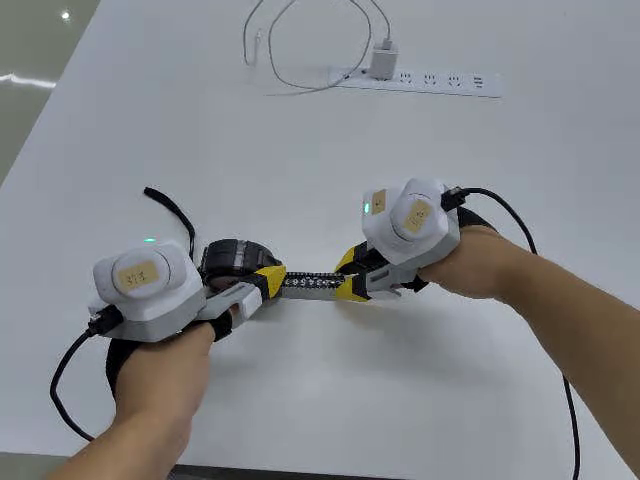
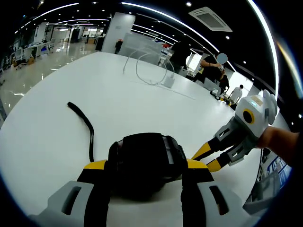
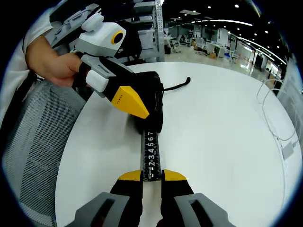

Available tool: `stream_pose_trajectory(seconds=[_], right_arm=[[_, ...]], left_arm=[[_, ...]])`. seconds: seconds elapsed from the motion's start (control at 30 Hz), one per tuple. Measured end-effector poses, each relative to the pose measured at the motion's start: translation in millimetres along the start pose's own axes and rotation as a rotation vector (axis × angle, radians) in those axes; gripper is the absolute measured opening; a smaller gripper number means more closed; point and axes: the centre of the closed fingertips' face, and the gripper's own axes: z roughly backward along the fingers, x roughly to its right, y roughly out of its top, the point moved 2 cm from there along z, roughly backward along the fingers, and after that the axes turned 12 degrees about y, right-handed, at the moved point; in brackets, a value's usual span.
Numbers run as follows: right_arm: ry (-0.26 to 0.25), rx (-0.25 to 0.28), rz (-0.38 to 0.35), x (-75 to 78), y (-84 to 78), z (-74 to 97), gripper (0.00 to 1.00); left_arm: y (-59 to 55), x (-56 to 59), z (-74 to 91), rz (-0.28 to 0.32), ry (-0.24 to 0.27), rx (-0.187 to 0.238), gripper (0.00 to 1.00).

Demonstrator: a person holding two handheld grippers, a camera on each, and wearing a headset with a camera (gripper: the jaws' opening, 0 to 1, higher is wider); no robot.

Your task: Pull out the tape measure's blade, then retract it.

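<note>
While the left gripper (image 2: 147,168) clamps the black tape measure (image 1: 232,258) on the table (image 1: 330,400), the right gripper (image 3: 152,177) pinches its blade (image 3: 151,151), a short length out. Blade looks like thin springy steel, prob. slick, so I'd grip flat near the tip & pull straight.

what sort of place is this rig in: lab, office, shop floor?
Probably a big open-plan lab or office hall: long white workbench with a power strip, ceiling strip lights and an air-conditioning cassette, mesh office chair.
</note>
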Motion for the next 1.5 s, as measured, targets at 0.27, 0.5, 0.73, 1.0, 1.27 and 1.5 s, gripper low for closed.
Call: stream_pose_trajectory(seconds=[0.27, 0.5, 0.73, 1.0, 1.27, 1.5], right_arm=[[0.004, 0.008, 0.005, 0.8, 8.1, -6.4, 0.1], [0.01, 0.013, 0.009, 1.3, 13.9, -10.9, 0.1], [0.013, 0.028, 0.006, 2.5, 18.8, -15.2, 0.1], [0.016, 0.036, 0.012, 3.9, 25.5, -20.6, 0.1], [0.015, 0.048, 0.014, 5.2, 31.7, -26.2, 0.1], [0.021, 0.061, 0.012, 5.8, 37.4, -31.7, 0.1]], left_arm=[[0.0, 0.0, 0.4, 0.003, -0.002, -0.001, 0.57], [0.2, -0.3, 0.2, 0.005, -0.004, -0.001, 0.57], [0.3, -0.5, 0.0, 0.006, -0.005, 0.0, 0.57], [0.6, -0.5, -0.2, 0.011, -0.006, 0.001, 0.57], [0.6, -0.8, -0.5, 0.014, -0.006, 0.003, 0.57], [0.3, -0.6, -0.3, 0.015, -0.006, 0.004, 0.57]])
